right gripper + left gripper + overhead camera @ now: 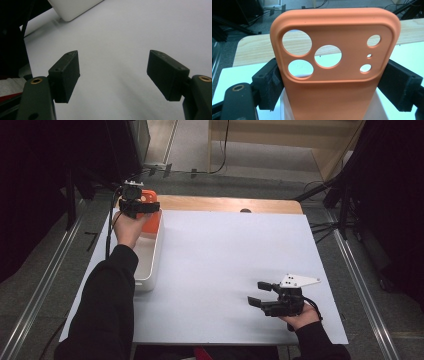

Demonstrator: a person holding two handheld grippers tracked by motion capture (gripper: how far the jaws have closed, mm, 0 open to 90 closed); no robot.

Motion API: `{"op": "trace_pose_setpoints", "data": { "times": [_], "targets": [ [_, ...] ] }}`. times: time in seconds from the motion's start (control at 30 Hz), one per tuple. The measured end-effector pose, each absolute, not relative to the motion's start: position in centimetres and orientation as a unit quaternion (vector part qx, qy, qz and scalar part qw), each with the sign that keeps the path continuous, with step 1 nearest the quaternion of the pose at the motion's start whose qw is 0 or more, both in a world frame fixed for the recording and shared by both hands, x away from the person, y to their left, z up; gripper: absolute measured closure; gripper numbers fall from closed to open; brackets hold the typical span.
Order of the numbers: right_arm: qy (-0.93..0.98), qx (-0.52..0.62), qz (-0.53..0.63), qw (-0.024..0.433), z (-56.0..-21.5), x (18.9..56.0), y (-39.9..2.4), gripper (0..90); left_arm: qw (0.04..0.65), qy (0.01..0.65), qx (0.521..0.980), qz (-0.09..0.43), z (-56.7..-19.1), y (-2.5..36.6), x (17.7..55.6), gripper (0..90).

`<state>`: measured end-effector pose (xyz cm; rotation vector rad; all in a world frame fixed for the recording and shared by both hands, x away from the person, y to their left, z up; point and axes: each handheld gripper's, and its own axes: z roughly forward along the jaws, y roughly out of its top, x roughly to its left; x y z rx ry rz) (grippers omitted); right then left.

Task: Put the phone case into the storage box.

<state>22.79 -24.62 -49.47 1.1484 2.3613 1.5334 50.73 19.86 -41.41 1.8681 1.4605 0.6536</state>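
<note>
While clamped, phone case (332, 75) sits btwn left gripper (332, 82) jaws.

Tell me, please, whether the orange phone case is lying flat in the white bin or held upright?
Upright: the orange phone case stands on end, clamped by its side edges in the left gripper above the white bin.

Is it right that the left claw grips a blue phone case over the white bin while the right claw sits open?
Not quite: the phone case is orange, as the left gripper view shows. The left claw grips it over the white bin, and the right claw sits open.
</note>
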Motion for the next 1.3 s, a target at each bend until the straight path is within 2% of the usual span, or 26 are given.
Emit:
{"op": "trace_pose_setpoints", "data": {
  "times": [0.43, 0.57, 0.67, 1.0, 1.3],
  "targets": [
    [0.776, 0.377, 0.503, 0.051, -49.5, 22.8, -24.6, 25.0, 0.313, 0.557, 0.727, 0.251, -41.9, 19.5, 50.6, 14.2],
    [0.777, 0.376, 0.502, 0.052, -49.5, 22.8, -24.6, 25.0, 0.322, 0.559, 0.723, 0.247, -41.8, 19.6, 50.6, 6.0],
    [0.777, 0.376, 0.502, 0.052, -49.5, 22.8, -24.6, 25.0, 0.324, 0.558, 0.725, 0.242, -41.6, 19.6, 50.7, 3.3],
    [0.777, 0.378, 0.501, 0.05, -49.6, 22.8, -24.6, 25.0, 0.341, 0.552, 0.723, 0.236, -40.2, 20.0, 50.2, 3.4],
    [0.778, 0.377, 0.499, 0.052, -49.6, 22.8, -24.6, 25.0, 0.36, 0.548, 0.728, 0.201, -38.9, 20.3, 49.3, 4.0]
  ]
}}
